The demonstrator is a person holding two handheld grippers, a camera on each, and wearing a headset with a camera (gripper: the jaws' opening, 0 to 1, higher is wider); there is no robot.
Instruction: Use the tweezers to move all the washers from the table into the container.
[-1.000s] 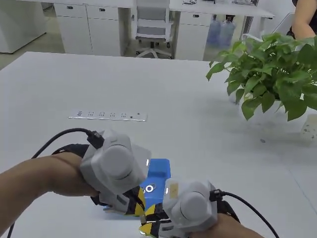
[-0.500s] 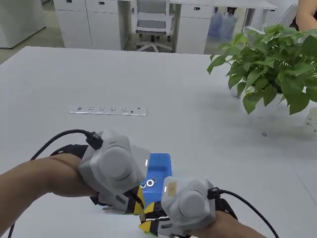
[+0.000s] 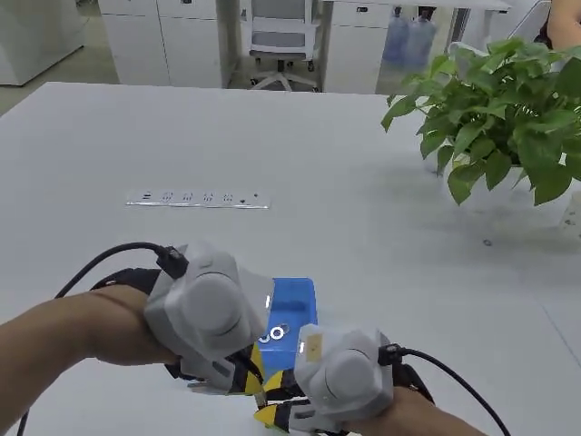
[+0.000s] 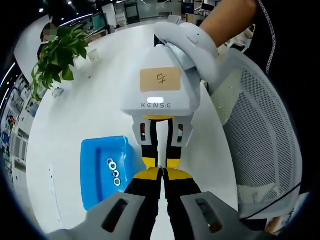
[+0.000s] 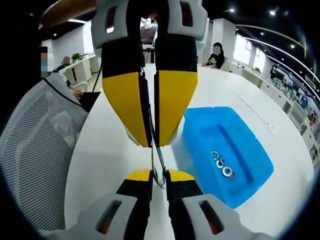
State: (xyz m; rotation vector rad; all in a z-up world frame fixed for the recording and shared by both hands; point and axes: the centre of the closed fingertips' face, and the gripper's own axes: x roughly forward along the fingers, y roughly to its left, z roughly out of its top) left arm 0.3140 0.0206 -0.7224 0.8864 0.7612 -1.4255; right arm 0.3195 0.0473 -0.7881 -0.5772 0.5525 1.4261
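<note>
At the near edge of the white table (image 3: 381, 218), 2 grippers met tip to tip, each held in a hand. The left gripper (image 4: 162, 173) had its yellow-tipped jaws pressed nearly together. The right gripper (image 5: 159, 176) pointed straight back at it with only a thin slit between its own jaws. In the right gripper view, the slim metal tweezers (image 5: 158, 162) ran from between the left gripper's jaws down into the right gripper's jaws, so both pairs were clamped on them. A blue container (image 3: 295, 304) sat on the table just beside the meeting jaws, partly hidden behind the left gripper in the head view. 3 washers (image 3: 272, 335) lay touching in a short row on its floor. Farther out on the table were a white power strip (image 3: 198, 199) and a leafy potted plant (image 3: 499, 100), well apart from the work. A mesh chair back (image 4: 260, 125) stood close behind the right gripper.
</note>
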